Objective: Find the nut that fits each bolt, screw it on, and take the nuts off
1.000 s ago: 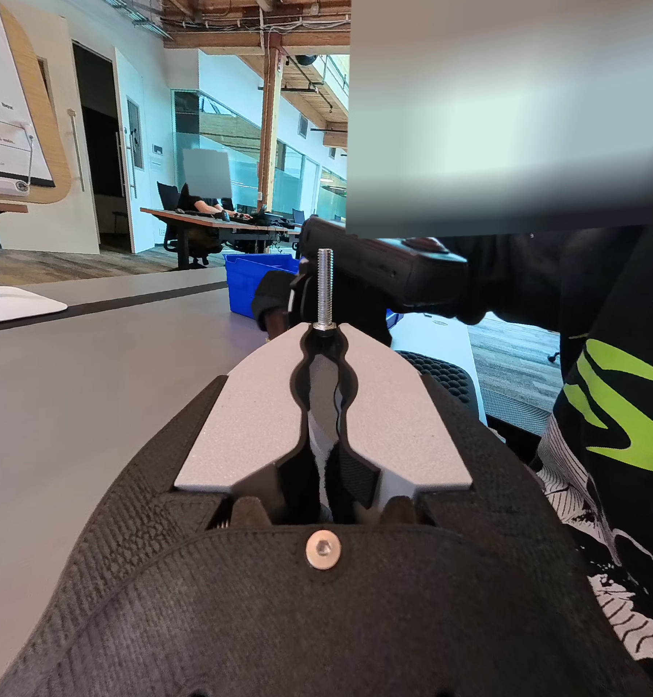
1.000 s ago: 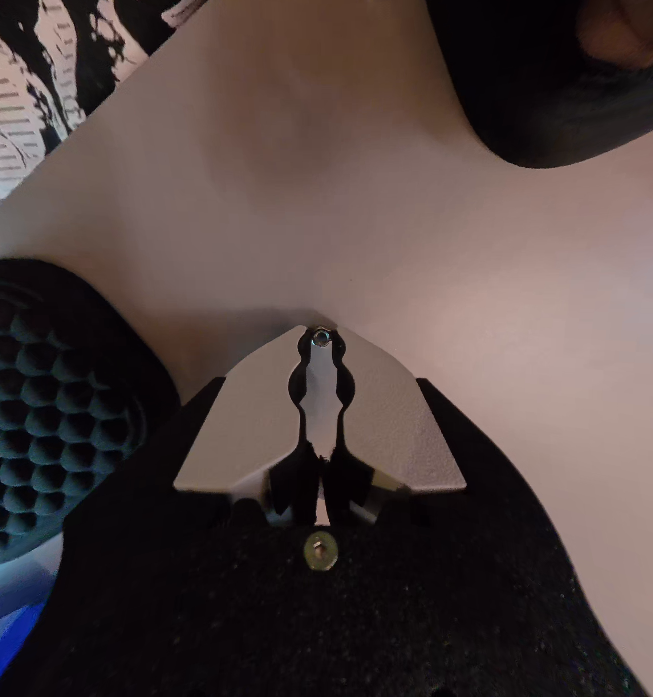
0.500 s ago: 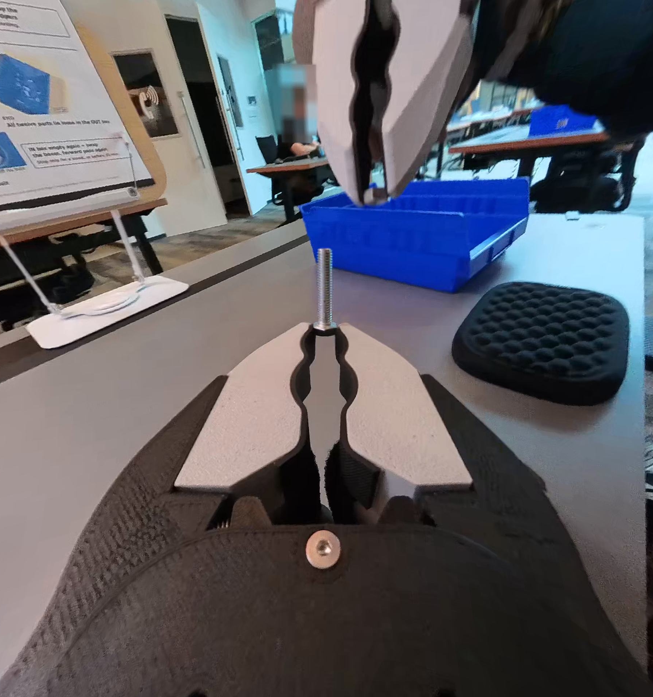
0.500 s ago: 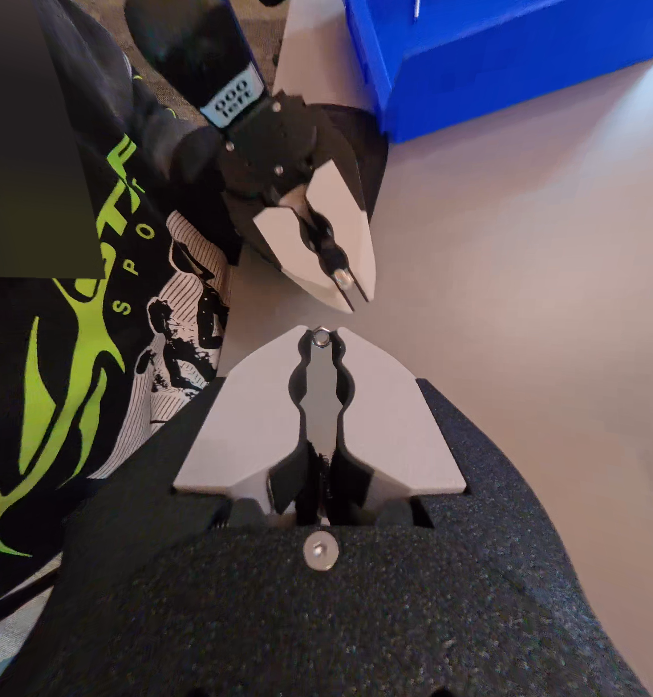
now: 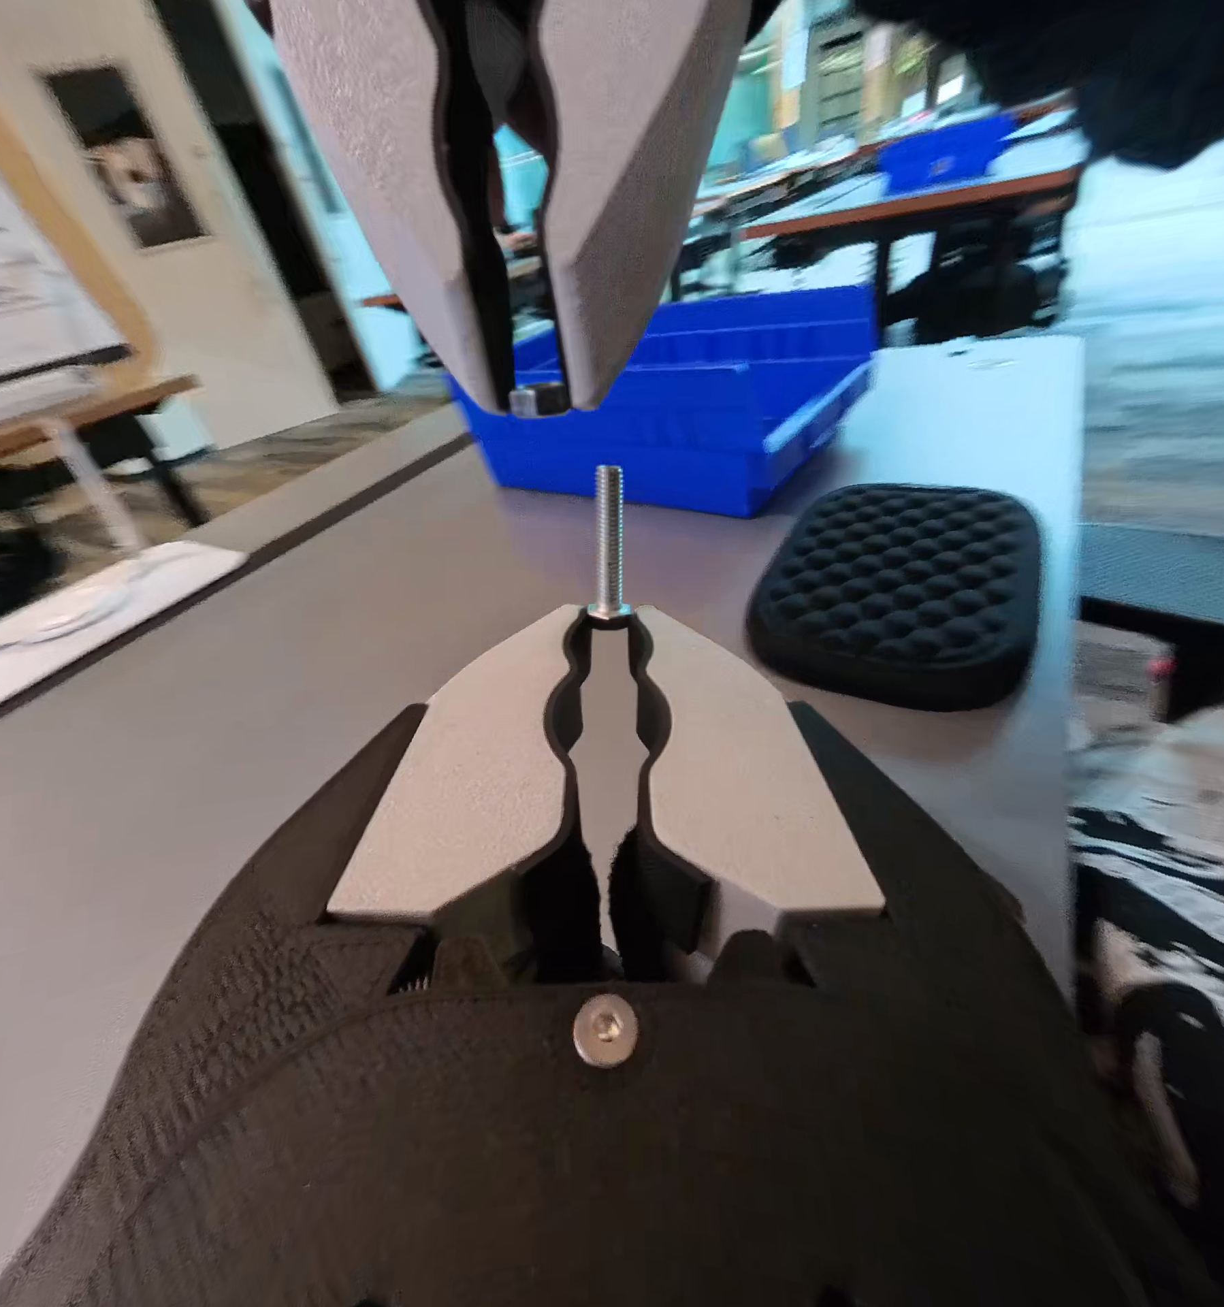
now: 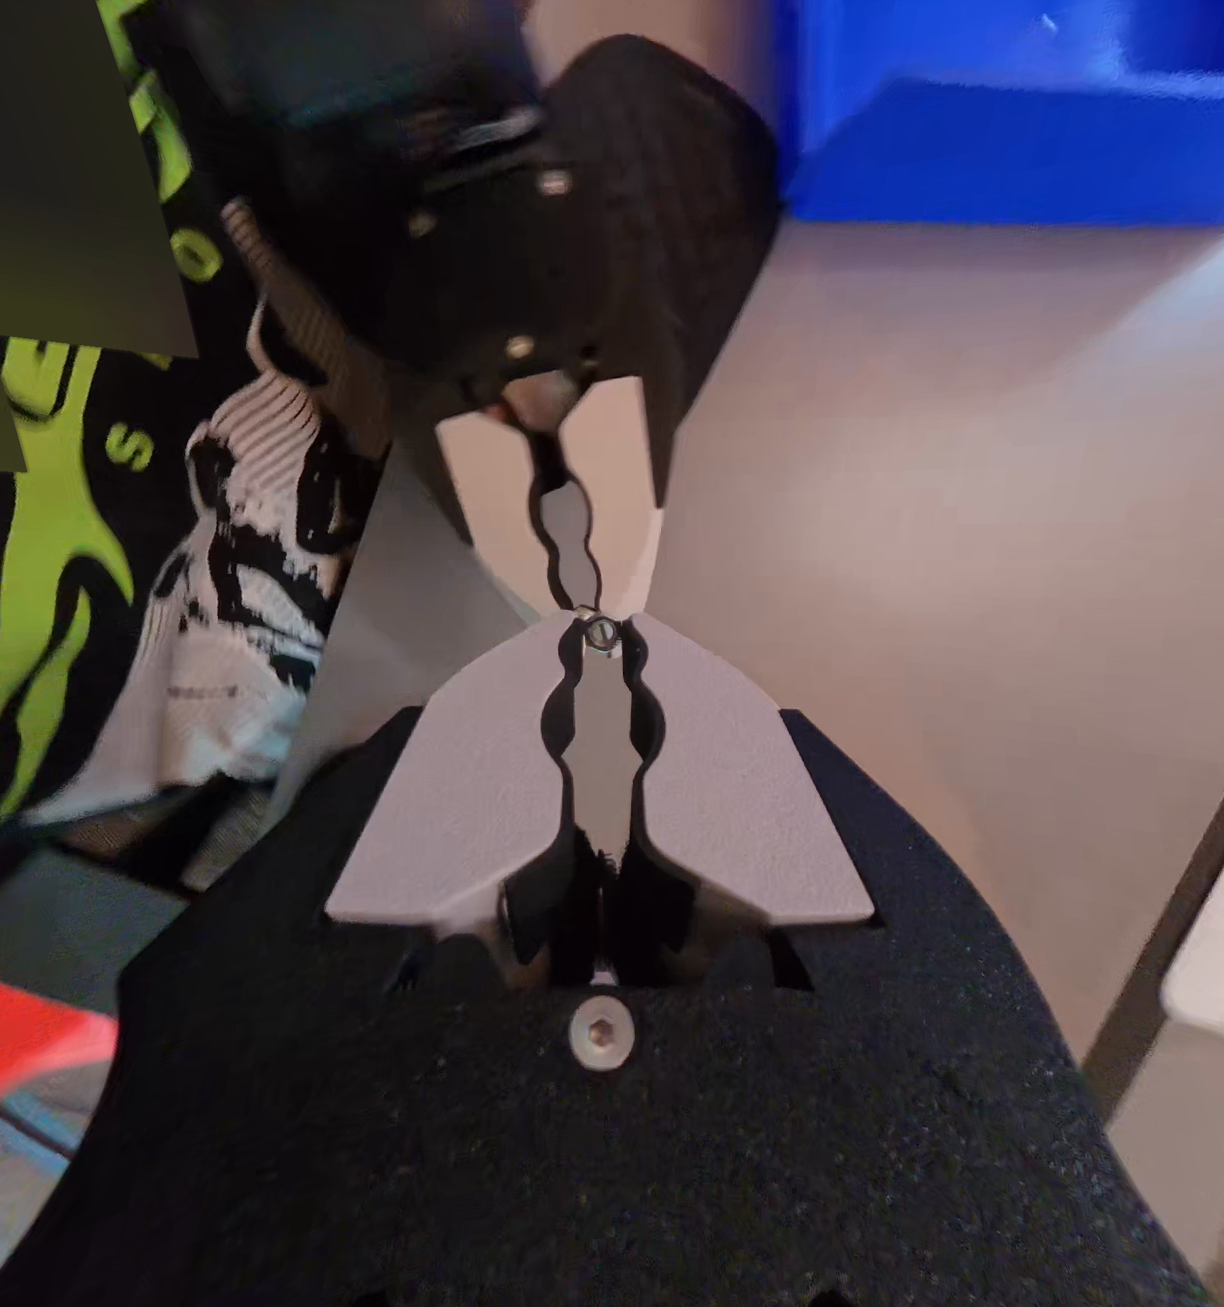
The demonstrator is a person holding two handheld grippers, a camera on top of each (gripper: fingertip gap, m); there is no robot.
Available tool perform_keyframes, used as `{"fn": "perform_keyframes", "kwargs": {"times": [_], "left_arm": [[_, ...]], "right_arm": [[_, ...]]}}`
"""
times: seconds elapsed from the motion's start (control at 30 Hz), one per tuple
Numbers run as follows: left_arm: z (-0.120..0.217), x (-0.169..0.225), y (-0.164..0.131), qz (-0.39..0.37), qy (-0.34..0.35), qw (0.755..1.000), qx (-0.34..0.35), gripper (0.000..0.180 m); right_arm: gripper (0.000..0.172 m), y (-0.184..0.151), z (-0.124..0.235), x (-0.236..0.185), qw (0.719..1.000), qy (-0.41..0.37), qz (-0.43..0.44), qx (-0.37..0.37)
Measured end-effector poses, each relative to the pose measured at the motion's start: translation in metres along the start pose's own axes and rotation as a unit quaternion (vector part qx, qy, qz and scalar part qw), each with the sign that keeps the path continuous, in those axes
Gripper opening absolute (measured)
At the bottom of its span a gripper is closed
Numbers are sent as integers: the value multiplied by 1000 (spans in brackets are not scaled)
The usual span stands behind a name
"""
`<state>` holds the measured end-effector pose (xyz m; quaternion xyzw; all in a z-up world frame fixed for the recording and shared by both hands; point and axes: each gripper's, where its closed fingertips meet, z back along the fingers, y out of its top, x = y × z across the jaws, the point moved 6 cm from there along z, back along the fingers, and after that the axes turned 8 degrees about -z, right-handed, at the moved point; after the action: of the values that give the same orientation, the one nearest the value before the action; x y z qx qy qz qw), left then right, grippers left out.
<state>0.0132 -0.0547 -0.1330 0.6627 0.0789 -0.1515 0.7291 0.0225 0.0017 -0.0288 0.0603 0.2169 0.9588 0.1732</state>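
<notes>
Alignment of nut and bolt is the step in hand, as far as can be judged. The bolt (image 5: pixel 608 541) is held by its head in the tips of the left claw (image 5: pixel 608 619), at the middle of the left wrist view, and its threaded shaft stands up free above the grey counter (image 5: pixel 241 693). The nut (image 5: pixel 537 400) is clenched between the tips of the right claw (image 5: pixel 538 407), which comes down from the upper middle of the frame; it hangs above the bolt end and a little to the left, and the two are not yet touching. In the right wrist view the nut (image 6: pixel 601 634) is seen at the centre, with the bolt end showing through its hole.

A blue bin (image 5: pixel 701 424) stands behind, and a black dimpled pad (image 5: pixel 899 594) lies at the right.

For the next move, the nut should be brought straight over the bolt end, its hole kept in line with the shaft, then lowered and turned. A tilted start could cause crossed threads.
</notes>
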Motion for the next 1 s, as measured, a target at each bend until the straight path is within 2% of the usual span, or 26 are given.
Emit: {"fn": "perform_keyframes", "kwargs": {"times": [0.17, 0.33, 0.6, 1.0], "left_arm": [[5, 2, 1, 54, -101, 993, 40, 10], [8, 4, 1, 79, -169, 981, 61, 10], [10, 8, 1, 95, -230, 966, 71, 10], [13, 10, 1, 91, -256, 959, 81, 10]], "right_arm": [[10, -1, 0, -12, 988, 42, 150, -11], [10, 0, -5, -14, 969, 57, 239, -8], [10, 3, -11, -21, 950, 119, 288, -3], [10, 2, -16, -24, 941, 152, 301, -5]]}}
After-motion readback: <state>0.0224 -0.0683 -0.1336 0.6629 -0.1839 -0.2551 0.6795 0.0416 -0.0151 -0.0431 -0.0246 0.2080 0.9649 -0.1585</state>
